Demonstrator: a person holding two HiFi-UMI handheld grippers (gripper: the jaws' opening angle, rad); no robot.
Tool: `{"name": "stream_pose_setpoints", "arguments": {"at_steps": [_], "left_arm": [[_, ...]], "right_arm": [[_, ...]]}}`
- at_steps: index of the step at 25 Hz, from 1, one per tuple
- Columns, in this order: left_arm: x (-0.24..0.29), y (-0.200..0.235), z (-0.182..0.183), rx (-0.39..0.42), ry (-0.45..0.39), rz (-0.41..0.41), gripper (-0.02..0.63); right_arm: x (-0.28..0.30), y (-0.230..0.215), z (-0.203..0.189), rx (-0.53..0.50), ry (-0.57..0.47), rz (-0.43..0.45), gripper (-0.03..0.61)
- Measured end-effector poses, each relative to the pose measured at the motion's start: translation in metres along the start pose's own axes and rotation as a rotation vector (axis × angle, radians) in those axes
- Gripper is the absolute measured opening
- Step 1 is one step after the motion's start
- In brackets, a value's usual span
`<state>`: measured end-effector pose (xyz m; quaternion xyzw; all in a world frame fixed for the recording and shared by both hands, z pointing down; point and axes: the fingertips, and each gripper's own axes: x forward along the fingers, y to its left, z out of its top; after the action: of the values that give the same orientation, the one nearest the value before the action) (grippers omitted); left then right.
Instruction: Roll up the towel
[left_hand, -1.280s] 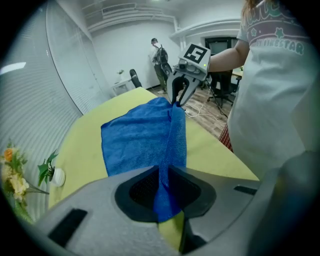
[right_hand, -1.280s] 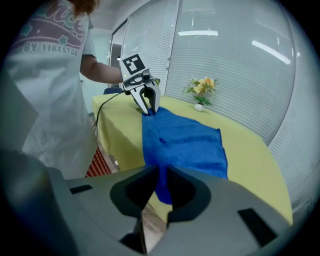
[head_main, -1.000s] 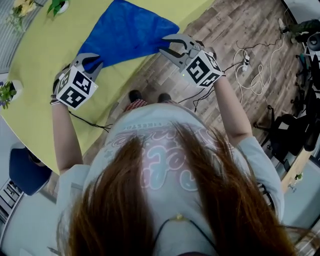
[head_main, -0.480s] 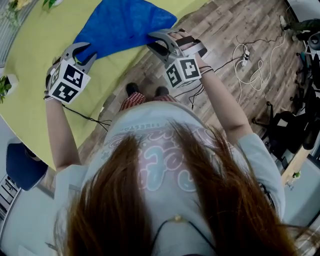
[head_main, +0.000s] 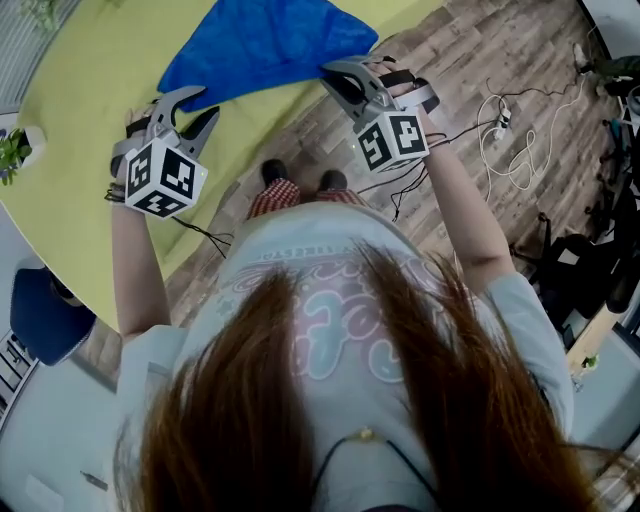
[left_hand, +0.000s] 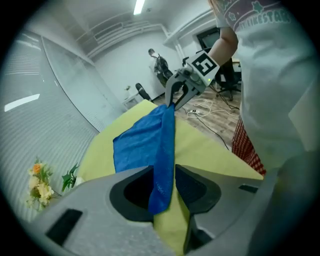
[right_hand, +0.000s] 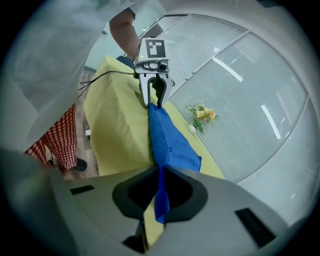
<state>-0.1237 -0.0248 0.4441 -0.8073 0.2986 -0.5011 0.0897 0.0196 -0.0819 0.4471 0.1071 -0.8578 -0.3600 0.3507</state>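
Blue cloth towel (head_main: 270, 40) lies on the round yellow-green table (head_main: 80, 110), toward twelve o'clock in the head view. Its near edge is lifted and drawn into a line between my two grippers. The table fills the upper left, and wood-plank floor (head_main: 480, 60) runs from one to three o'clock. My left gripper (head_main: 202, 103), at ten o'clock, has its jaws opening. One end of the towel's edge hangs between them, lying against one pad with a gap at the other. My right gripper (head_main: 330, 78), at one o'clock, has its jaws closing and pinches the other end of that edge thin between its pads. White cables (head_main: 510, 150) trail over the floor at three o'clock. A small spray of yellow flowers (right_hand: 202, 114) stands near the table's far rim.
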Motion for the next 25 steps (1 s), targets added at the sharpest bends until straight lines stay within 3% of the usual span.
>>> {"name": "stream_pose_setpoints", "arguments": {"at_steps": [2,5,9,14,17,22,25], "left_arm": [[0.006,0.002,-0.005,0.008,0.016,-0.023,0.110],[0.006,-0.002,-0.008,0.028,0.017,-0.088,0.029],[-0.008,-0.009,-0.008,0.017,-0.002,-0.167,0.023],[-0.015,-0.011,-0.013,0.041,-0.004,-0.254,0.023],[-0.011,-0.005,-0.014,0.063,0.010,-0.283,0.023],[-0.002,0.005,-0.014,0.033,0.031,-0.326,0.025],[0.007,0.017,-0.013,0.009,0.045,-0.321,0.025]], "right_arm": [[0.000,0.000,0.002,0.023,-0.001,0.012,0.032],[0.000,0.003,0.003,0.025,0.014,0.034,0.032],[-0.004,0.012,0.007,0.028,0.034,0.088,0.032],[-0.008,0.024,0.015,0.121,0.043,0.223,0.034],[-0.007,0.016,0.017,0.177,0.051,0.271,0.034],[-0.004,0.013,0.014,0.268,0.053,0.425,0.034],[0.002,0.005,0.007,0.287,0.038,0.463,0.034]]}}
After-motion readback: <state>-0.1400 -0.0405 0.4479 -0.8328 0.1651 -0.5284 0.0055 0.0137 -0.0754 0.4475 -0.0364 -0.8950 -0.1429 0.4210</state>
